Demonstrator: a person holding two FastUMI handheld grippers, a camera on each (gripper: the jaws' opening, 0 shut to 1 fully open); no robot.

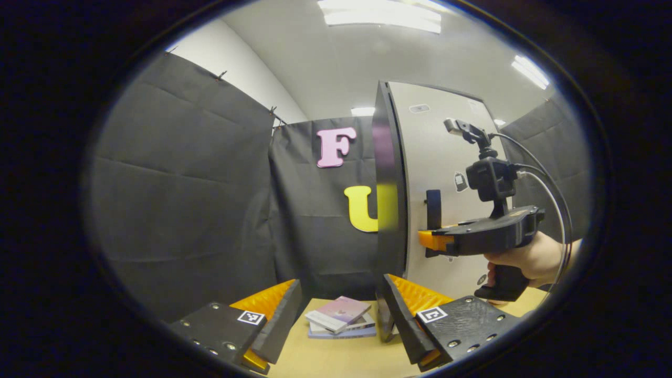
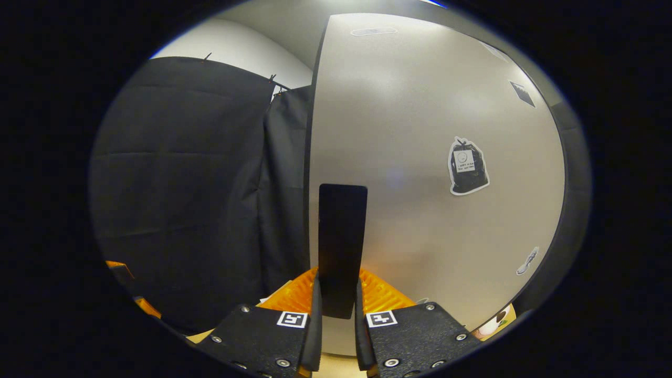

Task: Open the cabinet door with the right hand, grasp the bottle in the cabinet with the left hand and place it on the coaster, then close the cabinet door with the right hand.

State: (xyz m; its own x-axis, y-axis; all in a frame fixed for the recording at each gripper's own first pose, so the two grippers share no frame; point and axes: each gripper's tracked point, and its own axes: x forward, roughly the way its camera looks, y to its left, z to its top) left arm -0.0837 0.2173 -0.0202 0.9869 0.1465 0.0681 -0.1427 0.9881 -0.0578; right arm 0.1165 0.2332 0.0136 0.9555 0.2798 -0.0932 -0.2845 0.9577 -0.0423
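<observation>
1. The cabinet door stands just ajar; its dark handle is clamped between the right gripper's fingers.
2. Opening step: next, swing it wide.
3. The left gripper waits spread and empty above the table and books; bottle and coaster unseen.

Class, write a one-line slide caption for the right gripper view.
Right tool shut on the dark handle of the pale cabinet door, beside the black cloth wall.
</observation>
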